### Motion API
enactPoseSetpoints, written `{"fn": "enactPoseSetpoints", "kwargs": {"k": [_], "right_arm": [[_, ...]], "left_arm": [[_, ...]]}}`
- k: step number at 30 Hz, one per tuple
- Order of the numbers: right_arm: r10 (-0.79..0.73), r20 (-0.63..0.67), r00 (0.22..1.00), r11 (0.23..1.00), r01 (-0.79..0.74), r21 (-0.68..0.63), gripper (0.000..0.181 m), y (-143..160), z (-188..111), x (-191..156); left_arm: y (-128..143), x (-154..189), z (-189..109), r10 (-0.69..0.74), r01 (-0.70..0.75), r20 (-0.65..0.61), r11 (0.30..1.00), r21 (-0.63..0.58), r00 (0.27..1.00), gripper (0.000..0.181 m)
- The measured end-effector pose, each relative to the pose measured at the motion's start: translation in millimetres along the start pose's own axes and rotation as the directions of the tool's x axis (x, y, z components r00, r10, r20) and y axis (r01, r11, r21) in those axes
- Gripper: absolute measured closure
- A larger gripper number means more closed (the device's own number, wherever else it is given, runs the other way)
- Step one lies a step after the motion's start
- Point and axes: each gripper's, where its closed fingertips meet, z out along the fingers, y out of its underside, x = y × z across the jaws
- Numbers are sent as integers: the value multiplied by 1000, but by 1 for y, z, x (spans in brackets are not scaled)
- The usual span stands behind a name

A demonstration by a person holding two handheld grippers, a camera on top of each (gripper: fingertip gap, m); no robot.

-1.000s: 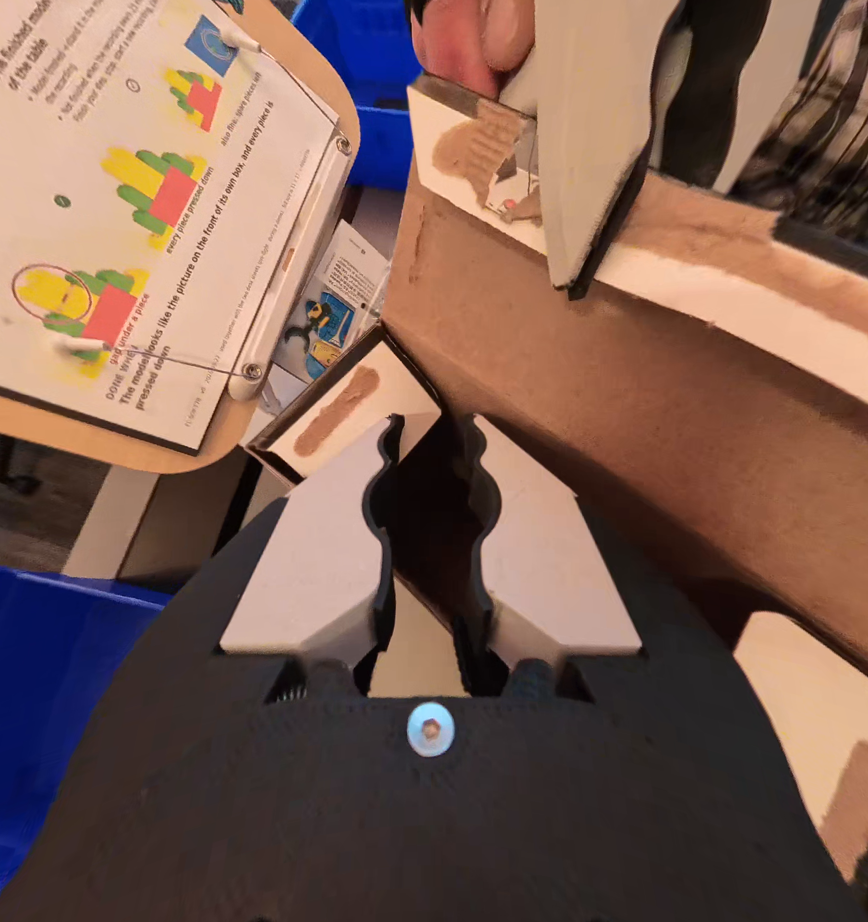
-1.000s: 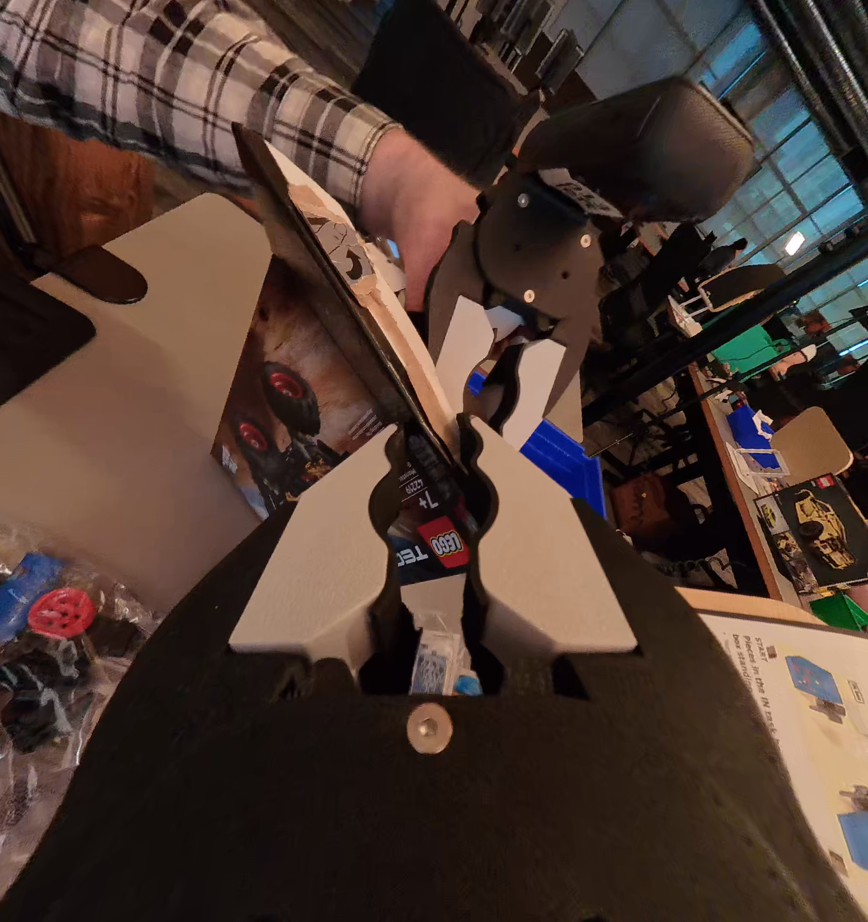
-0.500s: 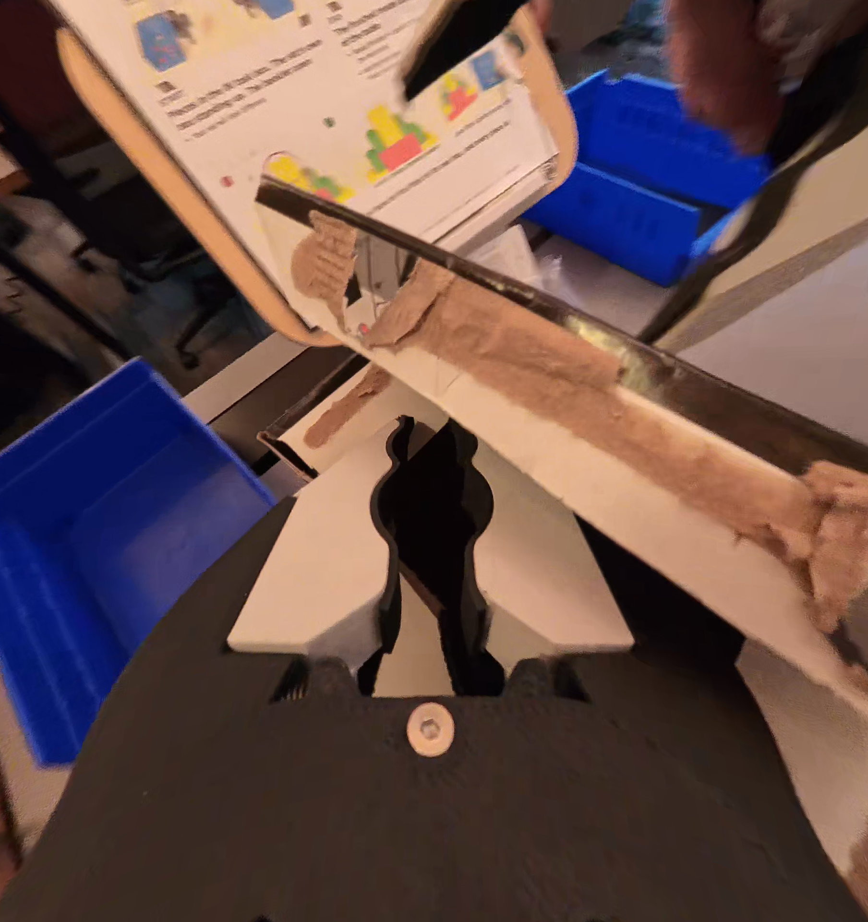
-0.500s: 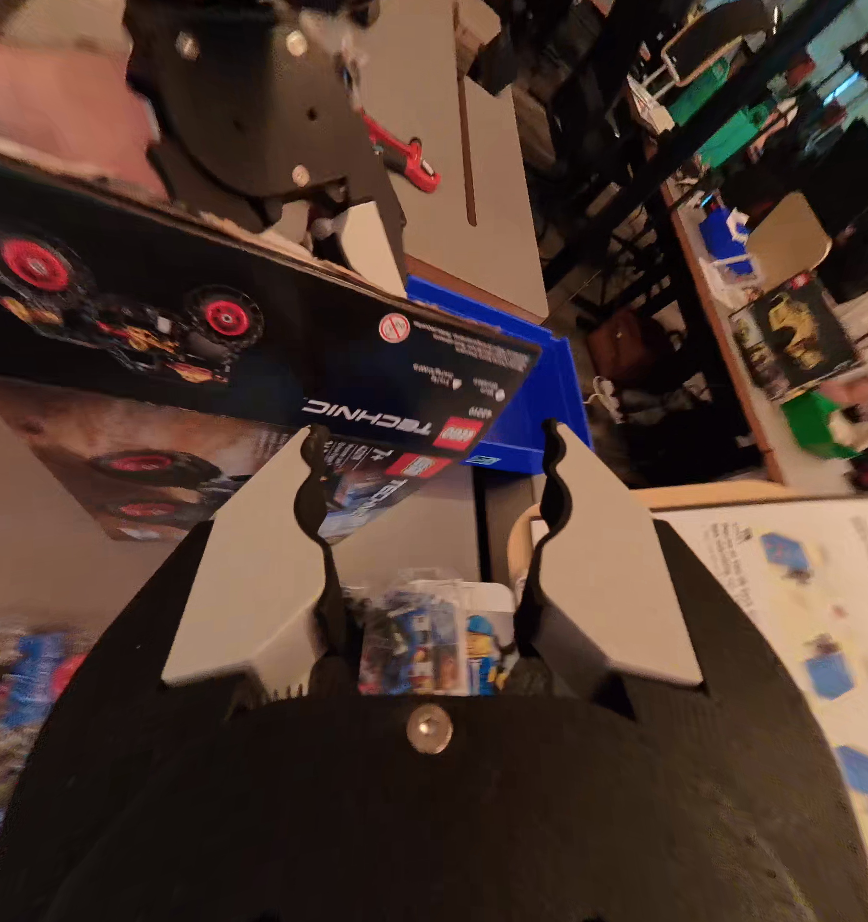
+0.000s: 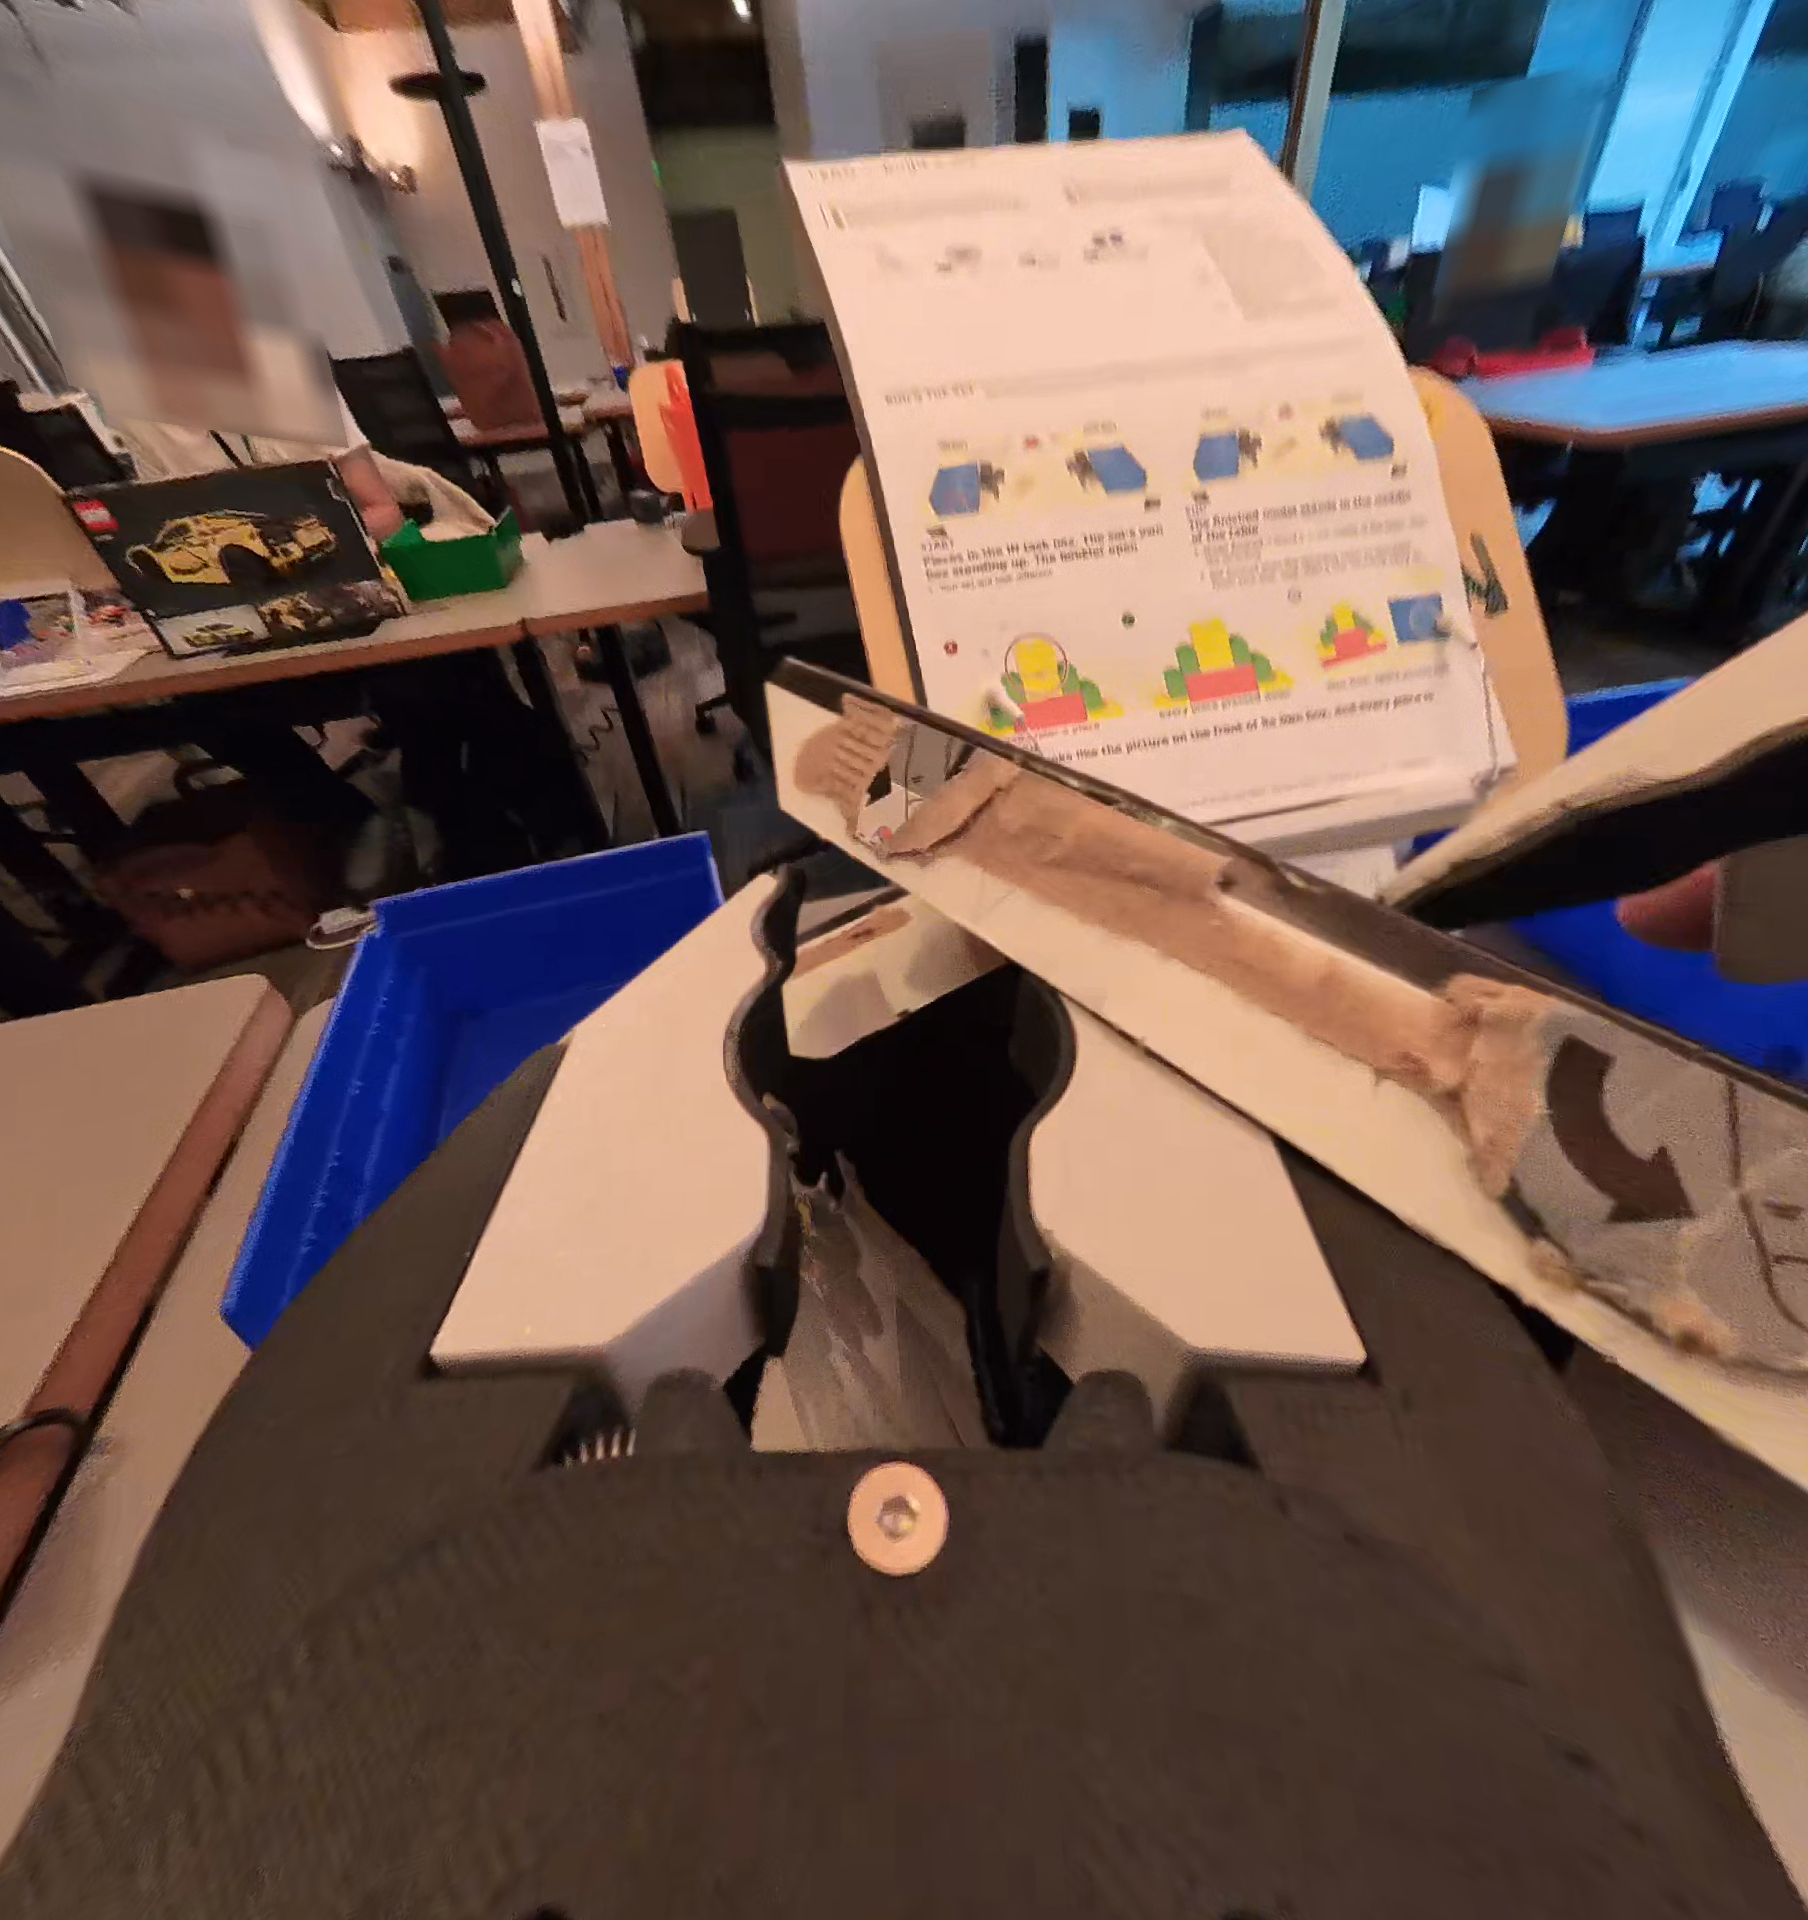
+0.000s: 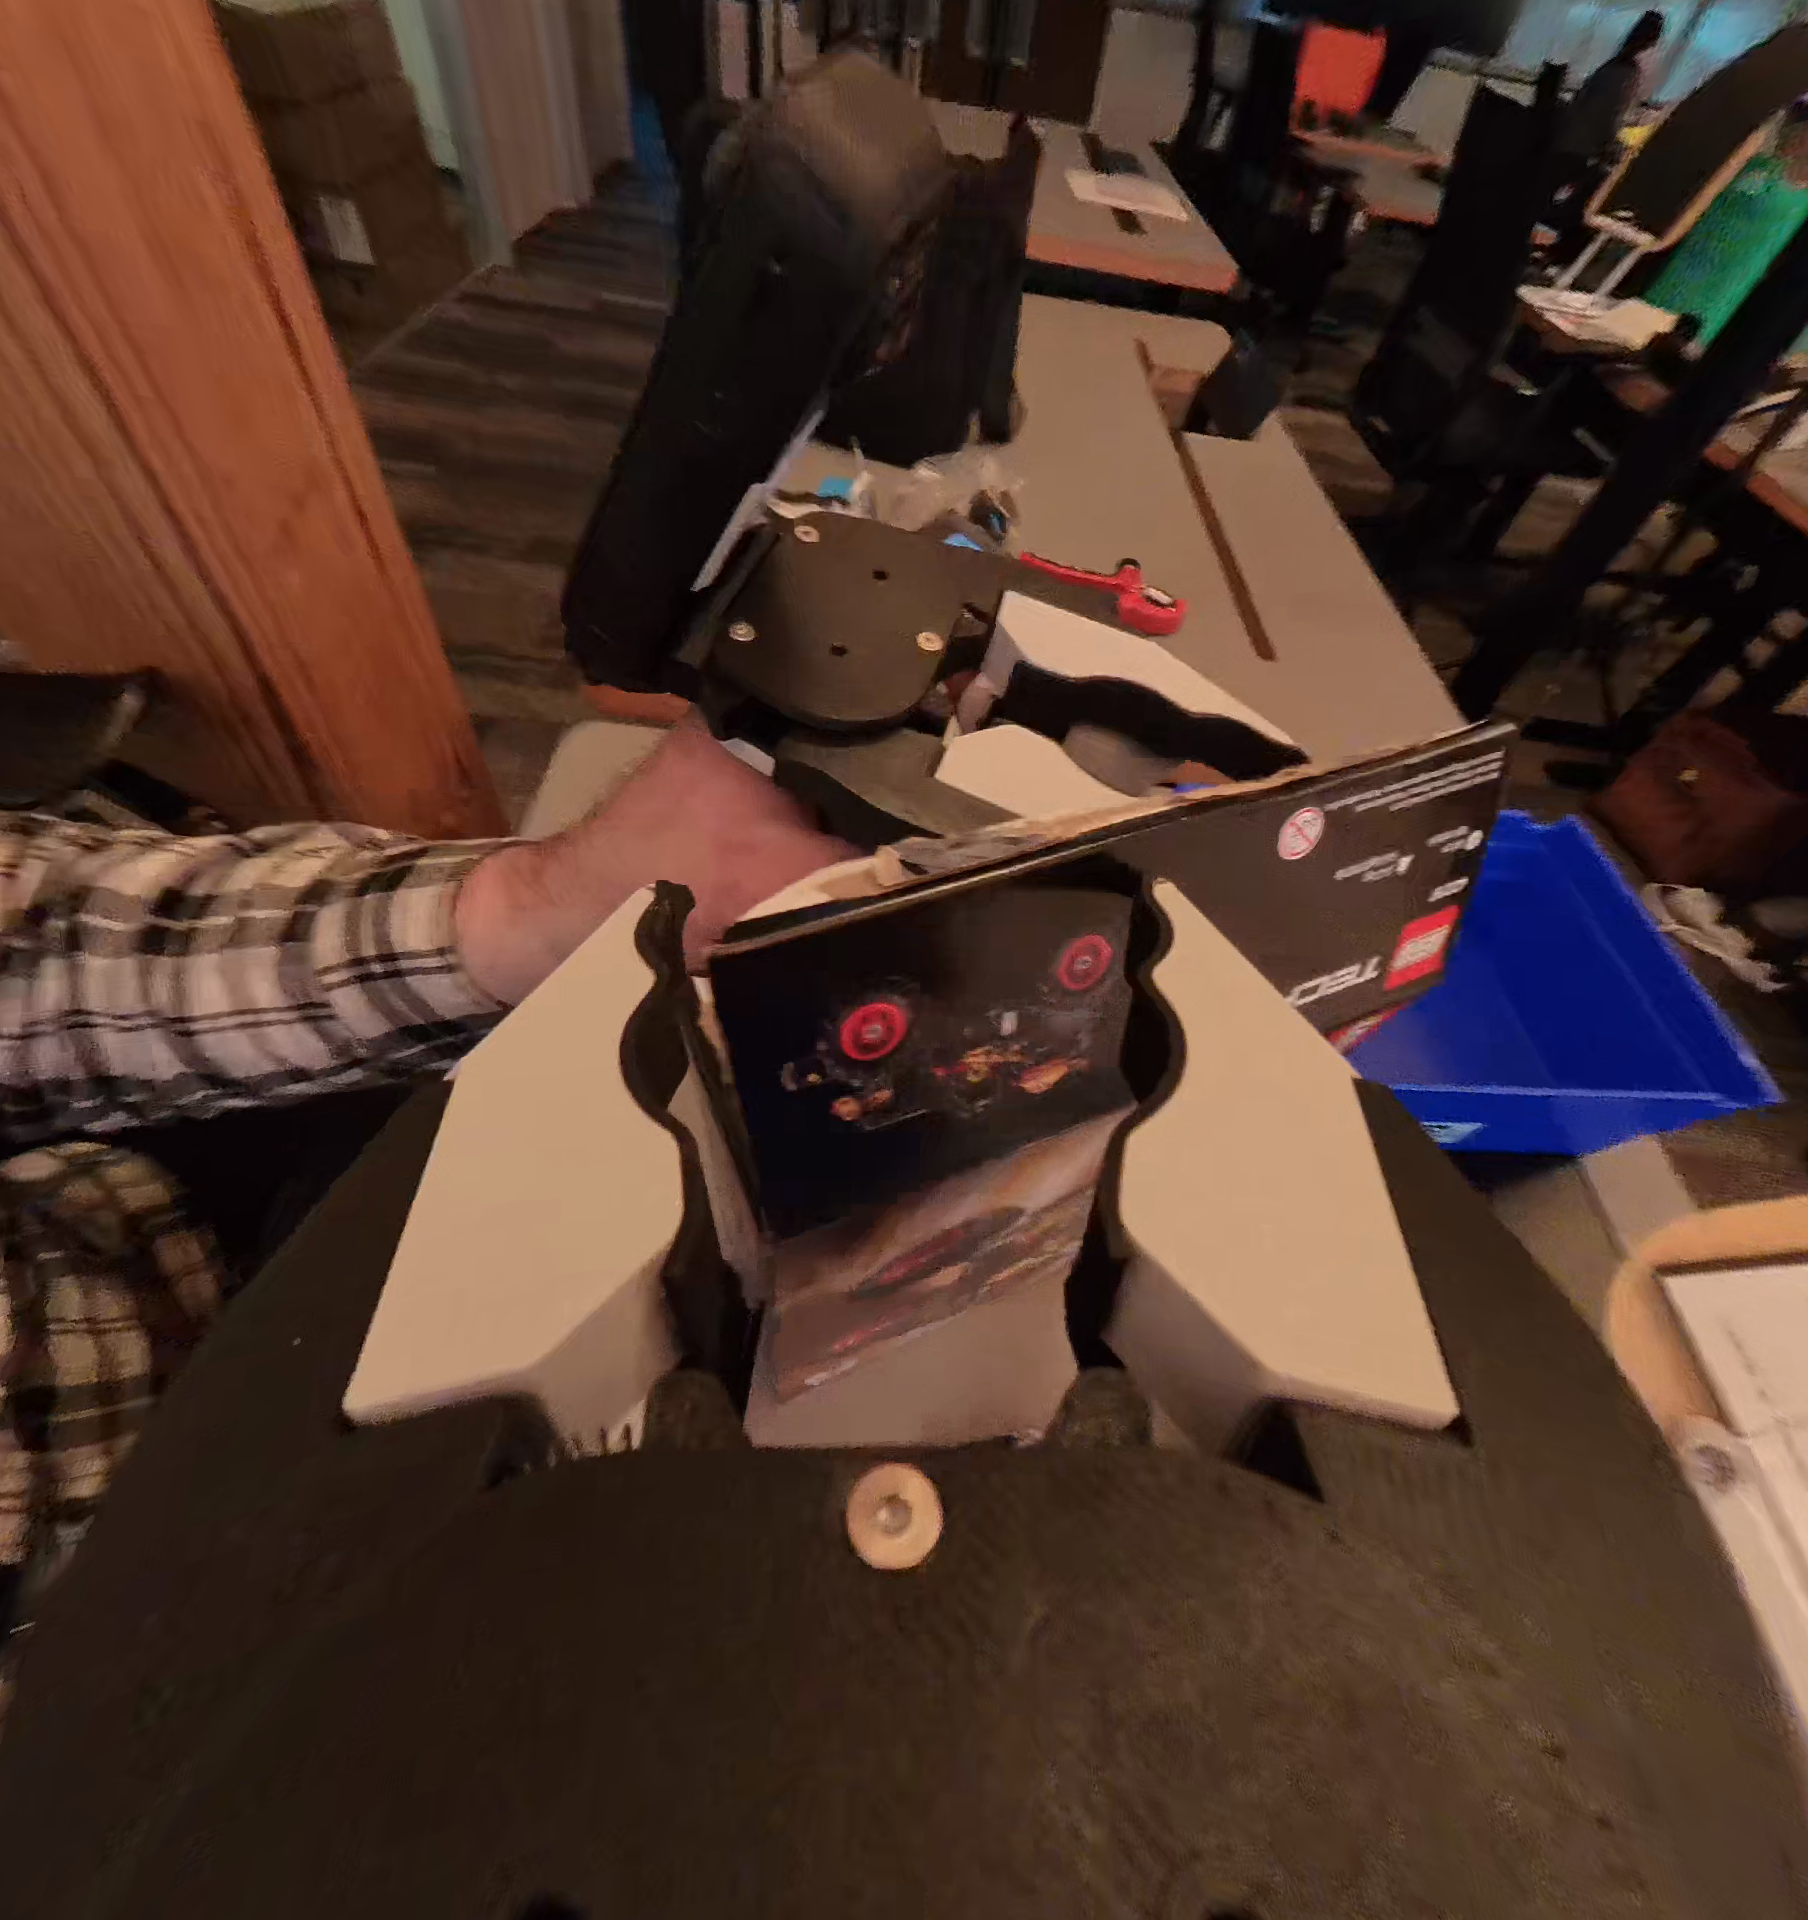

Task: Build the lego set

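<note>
The lego box point(image 6: 921, 1049) is up off the table and open, with a torn flap point(image 5: 1295, 997) sticking out, so I think the job is only at the start: getting the pieces out of the box. The left gripper point(image 5: 905, 1039) has its two white fingers a little way apart, and an edge of the box sits in the gap, but I cannot tell for sure if they squeeze it tight. The right gripper point(image 6: 905, 1039) has its fingers wider apart, and the dark end of the box with the red-wheeled car picture sits between them; I cannot tell if they touch it. The other gripper shows farther off in the right wrist view, at the top edge of the box, with a hand point(image 6: 661, 831) in a checked sleeve behind it. The next move, I think, needs a firm hold on the box and a tip so the bags slide out. A blue bin point(image 5: 443, 1049) sits on the grey table point(image 5: 58, 1143), just beside the box. A paper sheet with coloured brick pictures point(image 5: 1170, 499) stands on a clipboard behind. The room is big, with more tables, chairs and a wooden post point(image 6: 152, 416).
</note>
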Motion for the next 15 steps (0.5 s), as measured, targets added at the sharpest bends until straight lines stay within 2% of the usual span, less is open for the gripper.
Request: {"fn": "enactPoseSetpoints", "kwargs": {"k": [2,6,9,11,13,15], "right_arm": [[-64,-49,997,998,62,-34,104,-1,5,4],[-110,-46,993,991,107,-80,123,0,10,4],[-149,-40,988,983,143,-115,131,4,10,5],[-154,-28,988,979,148,-139,135,6,10,5],[-178,-27,984,971,171,-170,147,10,10,7],[-206,-19,978,958,197,-209,154,17,12,8]], "left_arm": [[-1,-5,-1,-105,106,-17,992,61,994,139],[-2,-24,-11,-264,269,-50,946,181,963,136],[-5,-28,-21,-351,383,-164,889,249,922,137],[-10,-27,-29,-373,438,-256,852,286,892,135],[-16,-36,-42,-364,453,-295,823,342,884,135],[-18,-45,-48,-385,502,-356,795,340,851,134]]}}
